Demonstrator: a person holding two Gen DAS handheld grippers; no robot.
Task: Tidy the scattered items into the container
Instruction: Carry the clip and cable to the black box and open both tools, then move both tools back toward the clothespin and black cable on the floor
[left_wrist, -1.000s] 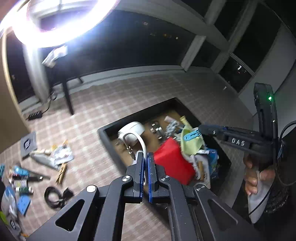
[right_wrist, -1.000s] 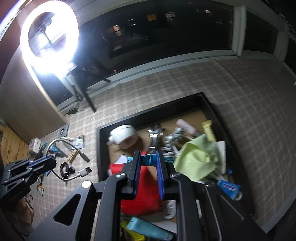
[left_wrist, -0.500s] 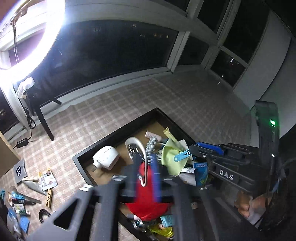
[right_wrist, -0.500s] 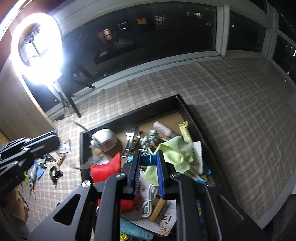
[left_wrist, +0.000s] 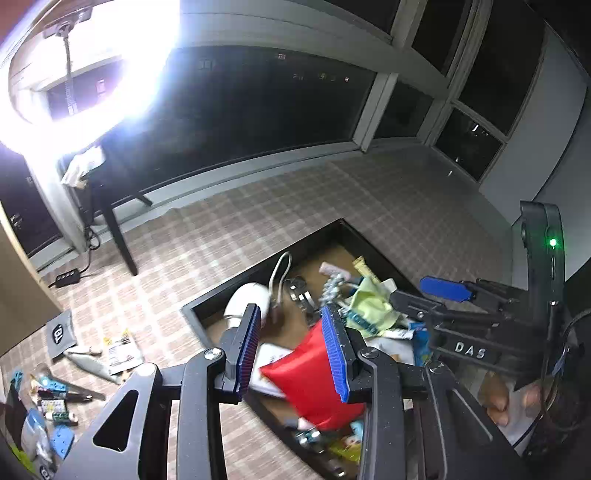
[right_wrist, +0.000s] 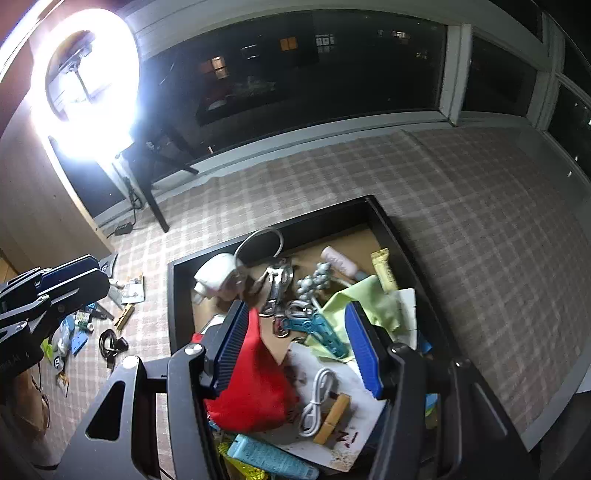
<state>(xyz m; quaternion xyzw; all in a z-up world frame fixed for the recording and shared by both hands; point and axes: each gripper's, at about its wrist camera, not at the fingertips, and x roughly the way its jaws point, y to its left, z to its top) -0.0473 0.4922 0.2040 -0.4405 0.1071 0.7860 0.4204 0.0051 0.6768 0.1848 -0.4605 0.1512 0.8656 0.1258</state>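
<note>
Checked carpet floor carries the black container. Both items have just been released: the teal clip lies inside beneath the opening right claw; the left claw stands half-open, empty. Scattered items remain outside.

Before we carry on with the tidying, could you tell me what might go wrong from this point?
1. The container is already heaped; the white cable loops up against its far wall and could snag or spill over.
2. The right gripper, its jaws opening with nothing between them, hangs low over the blue clip and may catch it.
3. Small items on the floor lie crowded together, so the left gripper might grab two.
</note>
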